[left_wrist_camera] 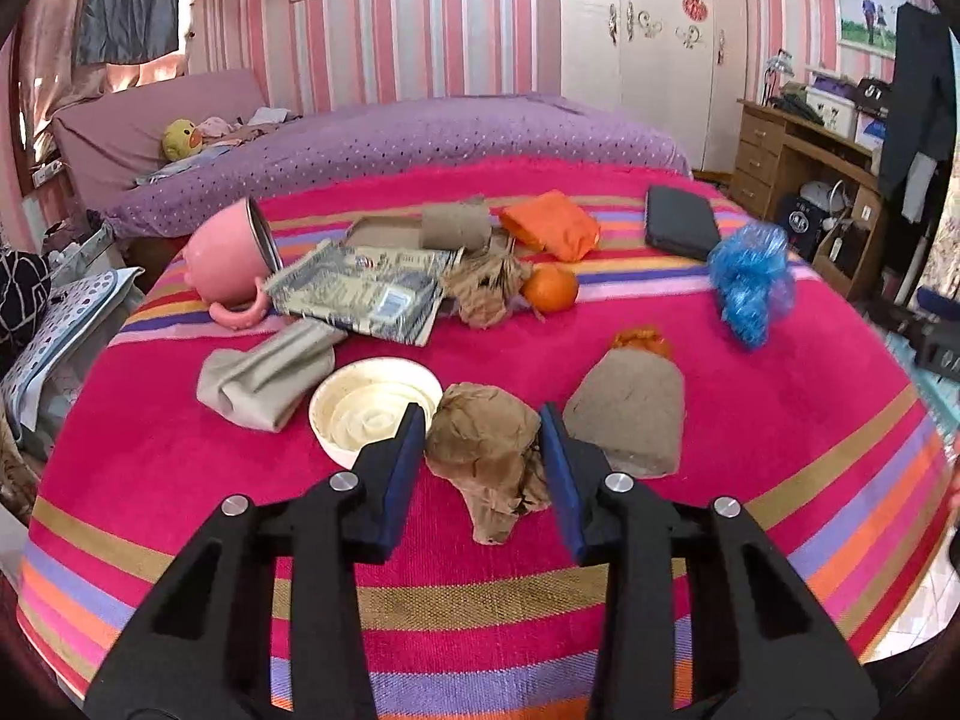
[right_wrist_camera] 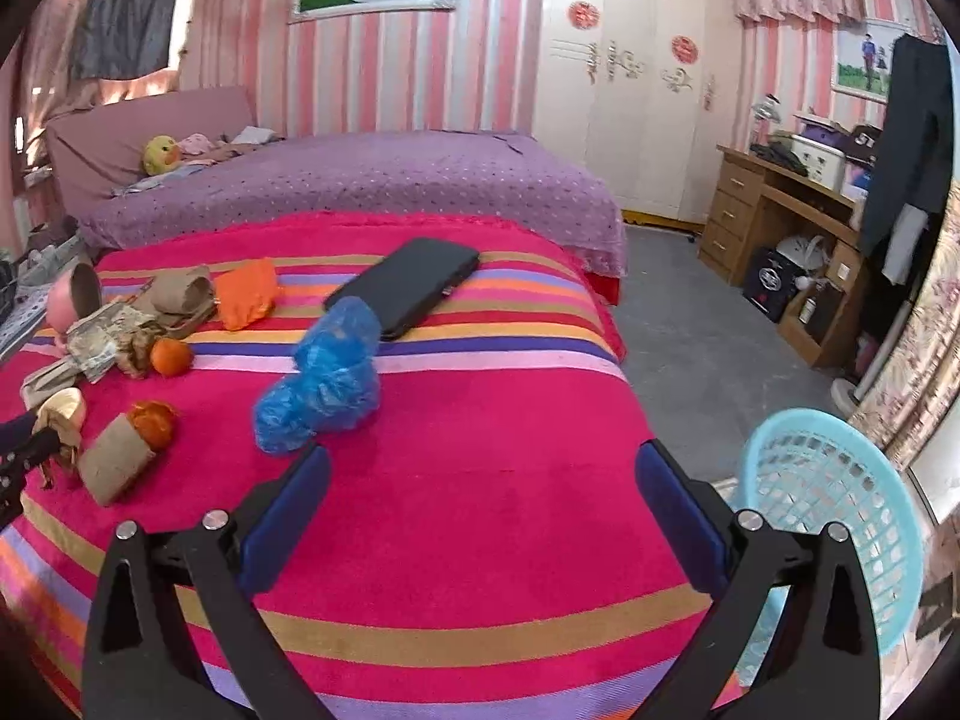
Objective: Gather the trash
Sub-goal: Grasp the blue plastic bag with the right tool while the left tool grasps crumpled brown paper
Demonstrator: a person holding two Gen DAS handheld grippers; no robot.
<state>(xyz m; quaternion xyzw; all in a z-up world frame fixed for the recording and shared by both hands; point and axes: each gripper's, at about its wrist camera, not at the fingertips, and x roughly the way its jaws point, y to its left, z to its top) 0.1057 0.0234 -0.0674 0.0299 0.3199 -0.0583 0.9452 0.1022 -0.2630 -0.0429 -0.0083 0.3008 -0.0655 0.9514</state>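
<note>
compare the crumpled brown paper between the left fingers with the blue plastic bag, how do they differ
The crumpled brown paper is dull brown and opaque; the blue plastic bag is bright blue and shiny. The paper sits between the left gripper fingers, which press its sides; the bag lies free, just ahead of the open right gripper. Both are crumpled and lie on the striped blanket.

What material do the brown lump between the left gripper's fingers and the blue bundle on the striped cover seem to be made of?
Brown lump: probably kraft-type paper, matte, with sharp creases and crumpled folds. Blue bundle: likely thin plastic film, glossy and partly see-through, bunched into soft wrinkles. Neither can be confirmed by look alone.
</note>
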